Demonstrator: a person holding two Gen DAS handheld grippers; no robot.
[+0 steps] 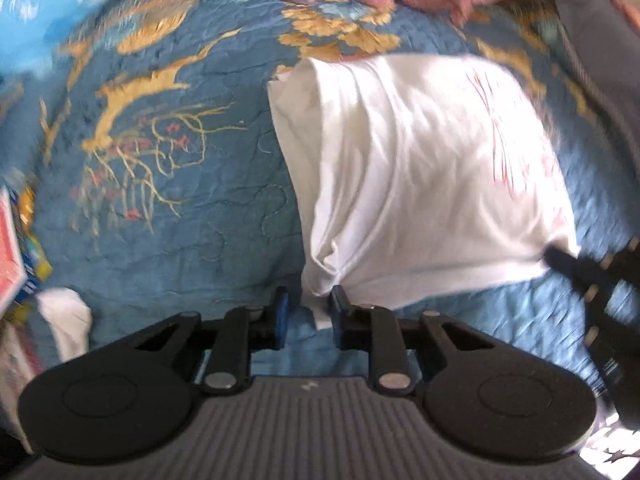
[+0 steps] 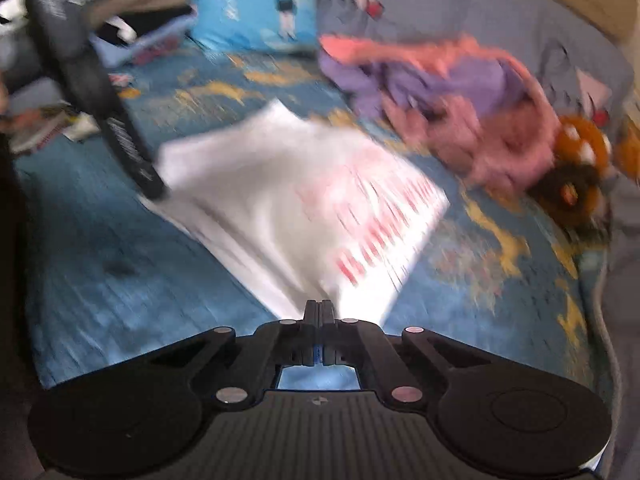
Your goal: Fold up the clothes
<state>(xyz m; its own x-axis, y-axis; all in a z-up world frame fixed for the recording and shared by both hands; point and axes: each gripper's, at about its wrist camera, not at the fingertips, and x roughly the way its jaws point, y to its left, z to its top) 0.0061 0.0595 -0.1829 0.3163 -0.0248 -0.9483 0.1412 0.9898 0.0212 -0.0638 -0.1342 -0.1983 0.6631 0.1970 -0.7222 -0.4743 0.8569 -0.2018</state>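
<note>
Left wrist view puts the folded white cotton garment with red lettering (image 1: 424, 176) straight ahead of my left gripper (image 1: 307, 312), lying on the blue quilted bedspread with gold deer and branch embroidery (image 1: 168, 168). Its near left corner bunches down between my blue-padded fingers (image 1: 282, 312), which stand at a narrow gap; the cloth sits between them, but I cannot tell whether the pads are truly pressing it or only flanking it. This gripper points steeply down at the bed.

At the garment's near right corner I see my right gripper (image 1: 560, 258) coming in from the right edge of that view. In the right wrist view its jaws are fully together at the white corner (image 2: 320, 308), and I judge they have pinched the fabric edge there. This one points down at a shallower slant.

So each tool sits at one end of the near edge, and the garment stretches away from both, its long side running across between them. The next fold, I judge, means carrying this near edge away toward the far edge. A heap of pink and purple fleece clothing (image 2: 452, 92) waits beyond, well apart from the white piece. Both views are smeared by motion, so the fine contact stays uncertain.
</note>
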